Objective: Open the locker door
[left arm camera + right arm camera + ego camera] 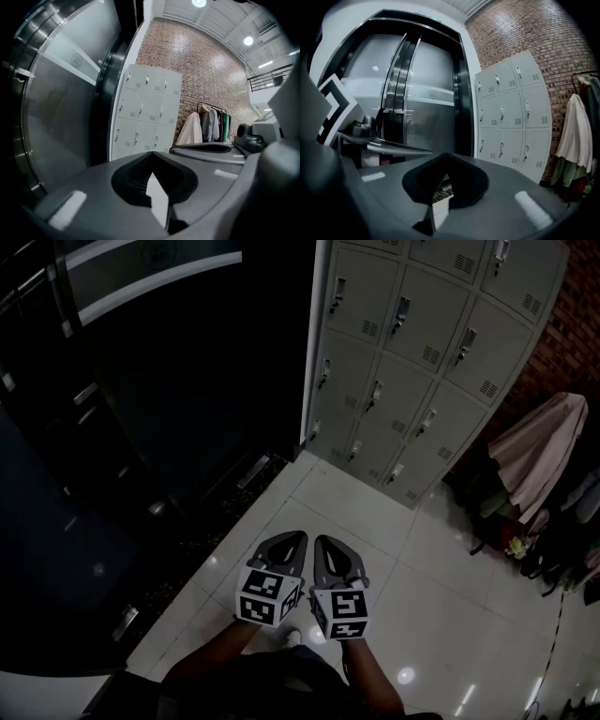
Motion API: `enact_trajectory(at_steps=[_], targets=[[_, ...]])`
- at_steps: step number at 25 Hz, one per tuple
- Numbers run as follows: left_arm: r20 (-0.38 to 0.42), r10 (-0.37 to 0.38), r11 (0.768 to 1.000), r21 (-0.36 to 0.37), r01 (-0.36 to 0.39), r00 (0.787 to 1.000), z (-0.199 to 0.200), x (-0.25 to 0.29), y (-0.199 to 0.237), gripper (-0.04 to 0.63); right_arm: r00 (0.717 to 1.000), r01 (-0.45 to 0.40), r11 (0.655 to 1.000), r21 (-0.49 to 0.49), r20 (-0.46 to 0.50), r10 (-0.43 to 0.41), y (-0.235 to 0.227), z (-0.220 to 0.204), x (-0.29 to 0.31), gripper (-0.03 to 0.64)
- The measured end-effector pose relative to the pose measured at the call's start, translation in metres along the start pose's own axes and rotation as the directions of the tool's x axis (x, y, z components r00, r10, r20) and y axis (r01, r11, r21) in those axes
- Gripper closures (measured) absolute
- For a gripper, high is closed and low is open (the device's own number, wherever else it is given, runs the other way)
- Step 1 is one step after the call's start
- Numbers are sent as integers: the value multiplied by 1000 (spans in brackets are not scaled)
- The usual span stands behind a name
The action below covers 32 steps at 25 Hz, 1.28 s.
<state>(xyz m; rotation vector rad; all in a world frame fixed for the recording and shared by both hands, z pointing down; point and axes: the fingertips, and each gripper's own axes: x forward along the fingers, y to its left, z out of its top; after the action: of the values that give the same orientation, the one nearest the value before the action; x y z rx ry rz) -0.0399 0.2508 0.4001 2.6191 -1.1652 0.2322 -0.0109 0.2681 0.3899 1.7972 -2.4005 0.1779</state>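
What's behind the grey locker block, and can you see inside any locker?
A red brick wall rises behind the lockers, showing above and beside them. All of them in view are shut, so their contents are hidden.

Grey left gripper [296,538] and right gripper [322,542] — each carries a black-and-white marker cube [267,596].

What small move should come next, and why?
Probably step toward the lockers: they all look closed, and the left gripper and right gripper, both shut, are far short of them.
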Motion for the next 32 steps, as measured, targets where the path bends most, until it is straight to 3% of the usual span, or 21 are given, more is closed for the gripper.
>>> enact_trajectory(at_steps=[17, 32], targets=[[39, 33, 999, -18, -33, 999, 28, 83, 39, 591, 1000, 2, 999, -35, 26, -1, -57, 15, 74, 612], [48, -14, 1000, -18, 15, 999, 101, 229, 143, 591, 999, 45, 998, -44, 20, -44, -122, 60, 246, 612]])
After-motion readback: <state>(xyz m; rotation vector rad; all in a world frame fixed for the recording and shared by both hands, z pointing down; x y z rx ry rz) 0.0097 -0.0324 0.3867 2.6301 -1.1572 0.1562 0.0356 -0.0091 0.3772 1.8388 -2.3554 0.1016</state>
